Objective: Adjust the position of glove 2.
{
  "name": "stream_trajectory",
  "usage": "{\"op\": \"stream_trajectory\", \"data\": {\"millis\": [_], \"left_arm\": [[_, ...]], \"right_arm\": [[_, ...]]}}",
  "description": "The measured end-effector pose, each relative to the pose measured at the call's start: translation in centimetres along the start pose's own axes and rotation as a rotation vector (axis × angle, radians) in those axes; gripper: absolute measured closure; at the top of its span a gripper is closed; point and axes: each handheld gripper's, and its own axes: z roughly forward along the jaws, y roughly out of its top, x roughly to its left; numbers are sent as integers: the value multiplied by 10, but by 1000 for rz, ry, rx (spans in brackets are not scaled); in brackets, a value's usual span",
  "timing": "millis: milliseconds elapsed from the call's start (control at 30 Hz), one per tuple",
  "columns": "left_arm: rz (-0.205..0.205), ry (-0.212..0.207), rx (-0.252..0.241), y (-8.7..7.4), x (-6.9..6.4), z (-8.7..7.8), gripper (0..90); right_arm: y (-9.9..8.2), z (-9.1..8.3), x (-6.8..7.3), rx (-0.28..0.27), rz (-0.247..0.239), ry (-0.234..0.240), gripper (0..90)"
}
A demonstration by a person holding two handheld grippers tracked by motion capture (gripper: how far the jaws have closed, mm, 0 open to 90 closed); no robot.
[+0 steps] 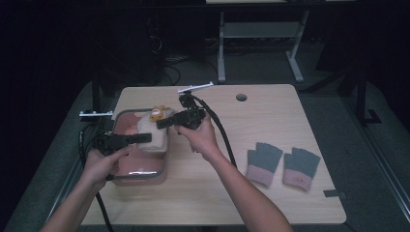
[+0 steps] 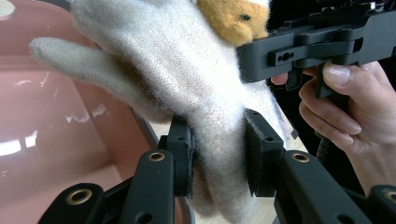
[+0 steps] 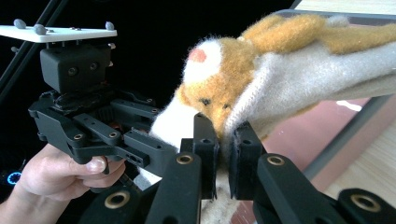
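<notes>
High view shows my left gripper point(image 1: 145, 138) and right gripper point(image 1: 162, 124) both clamped on the cream animal glove point(image 1: 153, 133), holding it stretched above the pink tub point(image 1: 145, 175) on the worktop point(image 1: 270, 116), probably to lift it clear.

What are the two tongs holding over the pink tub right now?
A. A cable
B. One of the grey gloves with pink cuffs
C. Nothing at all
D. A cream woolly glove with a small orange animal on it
D. Both the left tongs and the right tongs are clamped on the cream woolly glove above the pink tub; the grey gloves lie on the table.
</notes>
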Motion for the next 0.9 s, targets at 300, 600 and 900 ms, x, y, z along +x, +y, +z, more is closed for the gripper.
{"op": "stream_trajectory", "data": {"millis": [300, 600, 900], "left_arm": [[-17, 12, 0, -1, 11, -12, 673], [-41, 29, 6, -3, 23, -22, 674], [-55, 53, 25, -5, 37, -29, 674]], "right_arm": [[3, 16, 0, 4, 8, 28, 833], [6, 35, -1, 17, 23, 45, 833], [6, 53, -5, 32, 42, 63, 832]]}}
